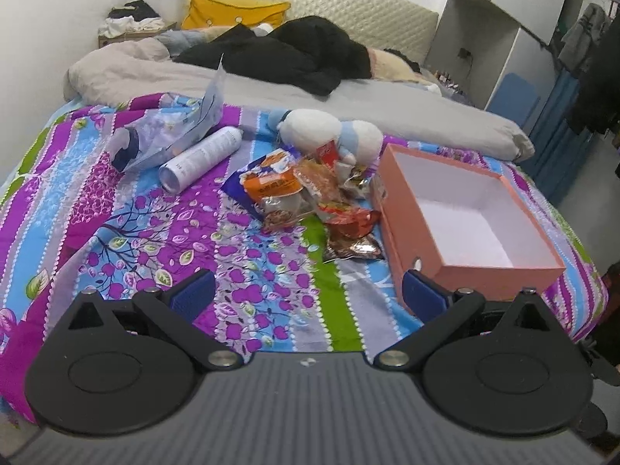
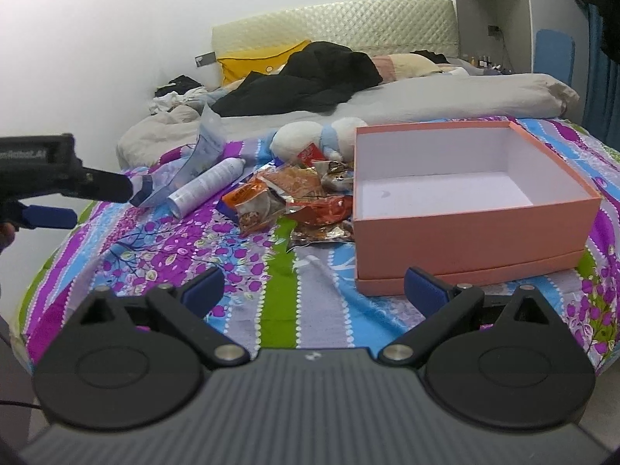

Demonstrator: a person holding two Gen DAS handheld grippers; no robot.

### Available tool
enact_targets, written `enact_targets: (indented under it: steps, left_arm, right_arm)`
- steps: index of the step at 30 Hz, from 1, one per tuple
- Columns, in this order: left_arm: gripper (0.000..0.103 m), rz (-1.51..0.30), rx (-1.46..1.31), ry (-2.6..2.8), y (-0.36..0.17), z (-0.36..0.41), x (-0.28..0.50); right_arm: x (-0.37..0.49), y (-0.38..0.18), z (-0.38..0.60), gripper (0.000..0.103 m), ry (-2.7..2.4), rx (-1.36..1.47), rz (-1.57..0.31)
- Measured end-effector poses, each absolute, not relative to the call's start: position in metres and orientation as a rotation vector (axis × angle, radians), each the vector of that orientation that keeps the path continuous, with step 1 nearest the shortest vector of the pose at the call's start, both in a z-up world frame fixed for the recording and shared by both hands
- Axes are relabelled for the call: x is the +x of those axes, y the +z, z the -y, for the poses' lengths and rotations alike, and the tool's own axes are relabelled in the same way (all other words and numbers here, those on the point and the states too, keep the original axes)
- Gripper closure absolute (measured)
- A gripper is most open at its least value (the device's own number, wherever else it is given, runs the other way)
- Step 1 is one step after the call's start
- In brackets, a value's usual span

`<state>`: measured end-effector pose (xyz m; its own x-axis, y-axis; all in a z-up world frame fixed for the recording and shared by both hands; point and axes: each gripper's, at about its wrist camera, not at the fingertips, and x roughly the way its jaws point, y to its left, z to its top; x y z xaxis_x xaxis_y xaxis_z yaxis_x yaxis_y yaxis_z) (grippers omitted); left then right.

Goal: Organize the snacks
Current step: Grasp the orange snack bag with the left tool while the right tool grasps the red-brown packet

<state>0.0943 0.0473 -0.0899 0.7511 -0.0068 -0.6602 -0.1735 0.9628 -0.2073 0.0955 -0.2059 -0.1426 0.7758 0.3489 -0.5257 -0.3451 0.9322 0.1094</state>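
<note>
Both grippers hover over the bed (image 1: 271, 283), low at its foot, nothing in either one. The left gripper (image 1: 308, 296) has its jaws spread wide apart above the flowered cover. The right gripper (image 2: 314, 288) is just as wide, jaws apart, its right fingertip in front of the near wall of the box (image 2: 465, 232). In the right wrist view the left gripper (image 2: 62, 201) pokes in from the left edge, over the cover.

The snacks (image 1: 310, 201) sit in a loose pile mid-bed, touching the left side of the box (image 1: 465, 213): orange packs, a red one, a foil pack nearest the camera. The pink box is open and white inside, holding nothing. A plush toy (image 1: 329, 131) lies just behind the pile. Left of it, a white can (image 1: 201, 159) lies on its side beside a clear bag (image 1: 170, 131). Farther back, black clothes (image 1: 286, 54) and a yellow pillow (image 1: 232, 9) by the headboard.
</note>
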Motion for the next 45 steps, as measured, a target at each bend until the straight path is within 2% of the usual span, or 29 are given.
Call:
enact_targets:
  steps: [6,13,27,45]
  left_arm:
    - [0.000,-0.751,-0.268,0.092,-0.110,-0.057,0.111]
    - [0.000,-0.776,-0.275,0.112,-0.131,-0.080,0.137]
    - [0.000,-0.818,-0.286,0.142,-0.177,-0.125,0.196]
    - [0.000,-0.817,-0.456,0.037,-0.250,-0.164,0.310]
  right_arm:
    - [0.099,-0.147,0.184,0.002,0.407,-0.045,-0.554]
    - [0.113,-0.154,0.159,0.008,0.429,-0.071,-0.542]
    - [0.154,-0.177,0.105,0.009,0.484,-0.152,-0.543]
    - [0.249,-0.245,0.063,0.009,0.349,-0.363,-0.475]
